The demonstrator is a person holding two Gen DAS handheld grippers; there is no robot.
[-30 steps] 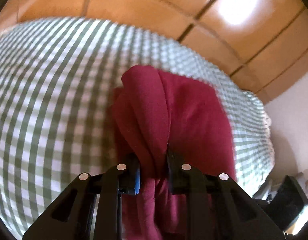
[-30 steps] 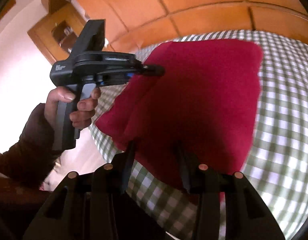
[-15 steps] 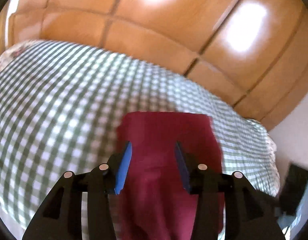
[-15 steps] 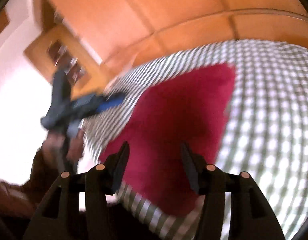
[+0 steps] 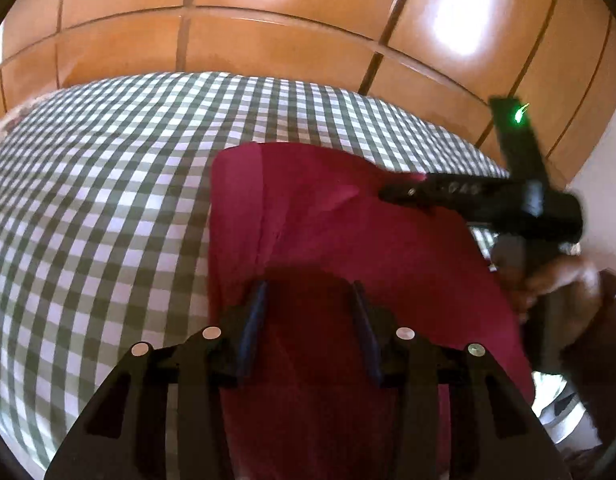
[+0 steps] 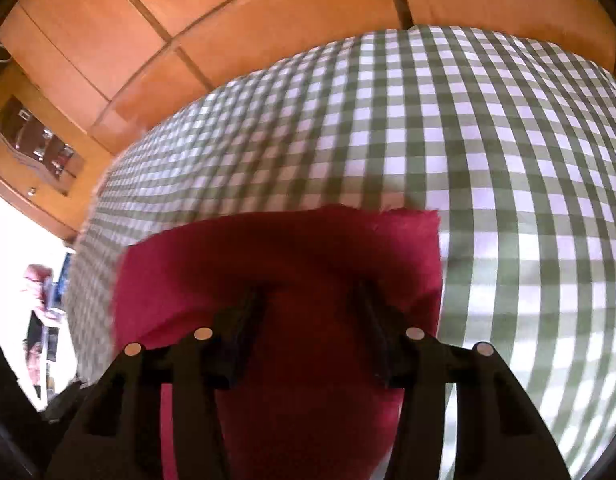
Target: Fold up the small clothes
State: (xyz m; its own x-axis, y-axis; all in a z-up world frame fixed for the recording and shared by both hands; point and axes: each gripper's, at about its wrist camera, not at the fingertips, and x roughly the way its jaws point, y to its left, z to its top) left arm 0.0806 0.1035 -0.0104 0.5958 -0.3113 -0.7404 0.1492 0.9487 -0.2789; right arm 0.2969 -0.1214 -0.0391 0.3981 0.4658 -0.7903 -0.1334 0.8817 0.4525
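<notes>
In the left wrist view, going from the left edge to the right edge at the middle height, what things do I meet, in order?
Green-and-white checked cloth → dark red garment → right gripper, its tip over the garment → hand that holds it.

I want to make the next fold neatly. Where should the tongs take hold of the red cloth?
Probably at the far right corner of the red cloth: it is a free, square corner lying flat on the checked cover. Come in from above and the right side.
</notes>
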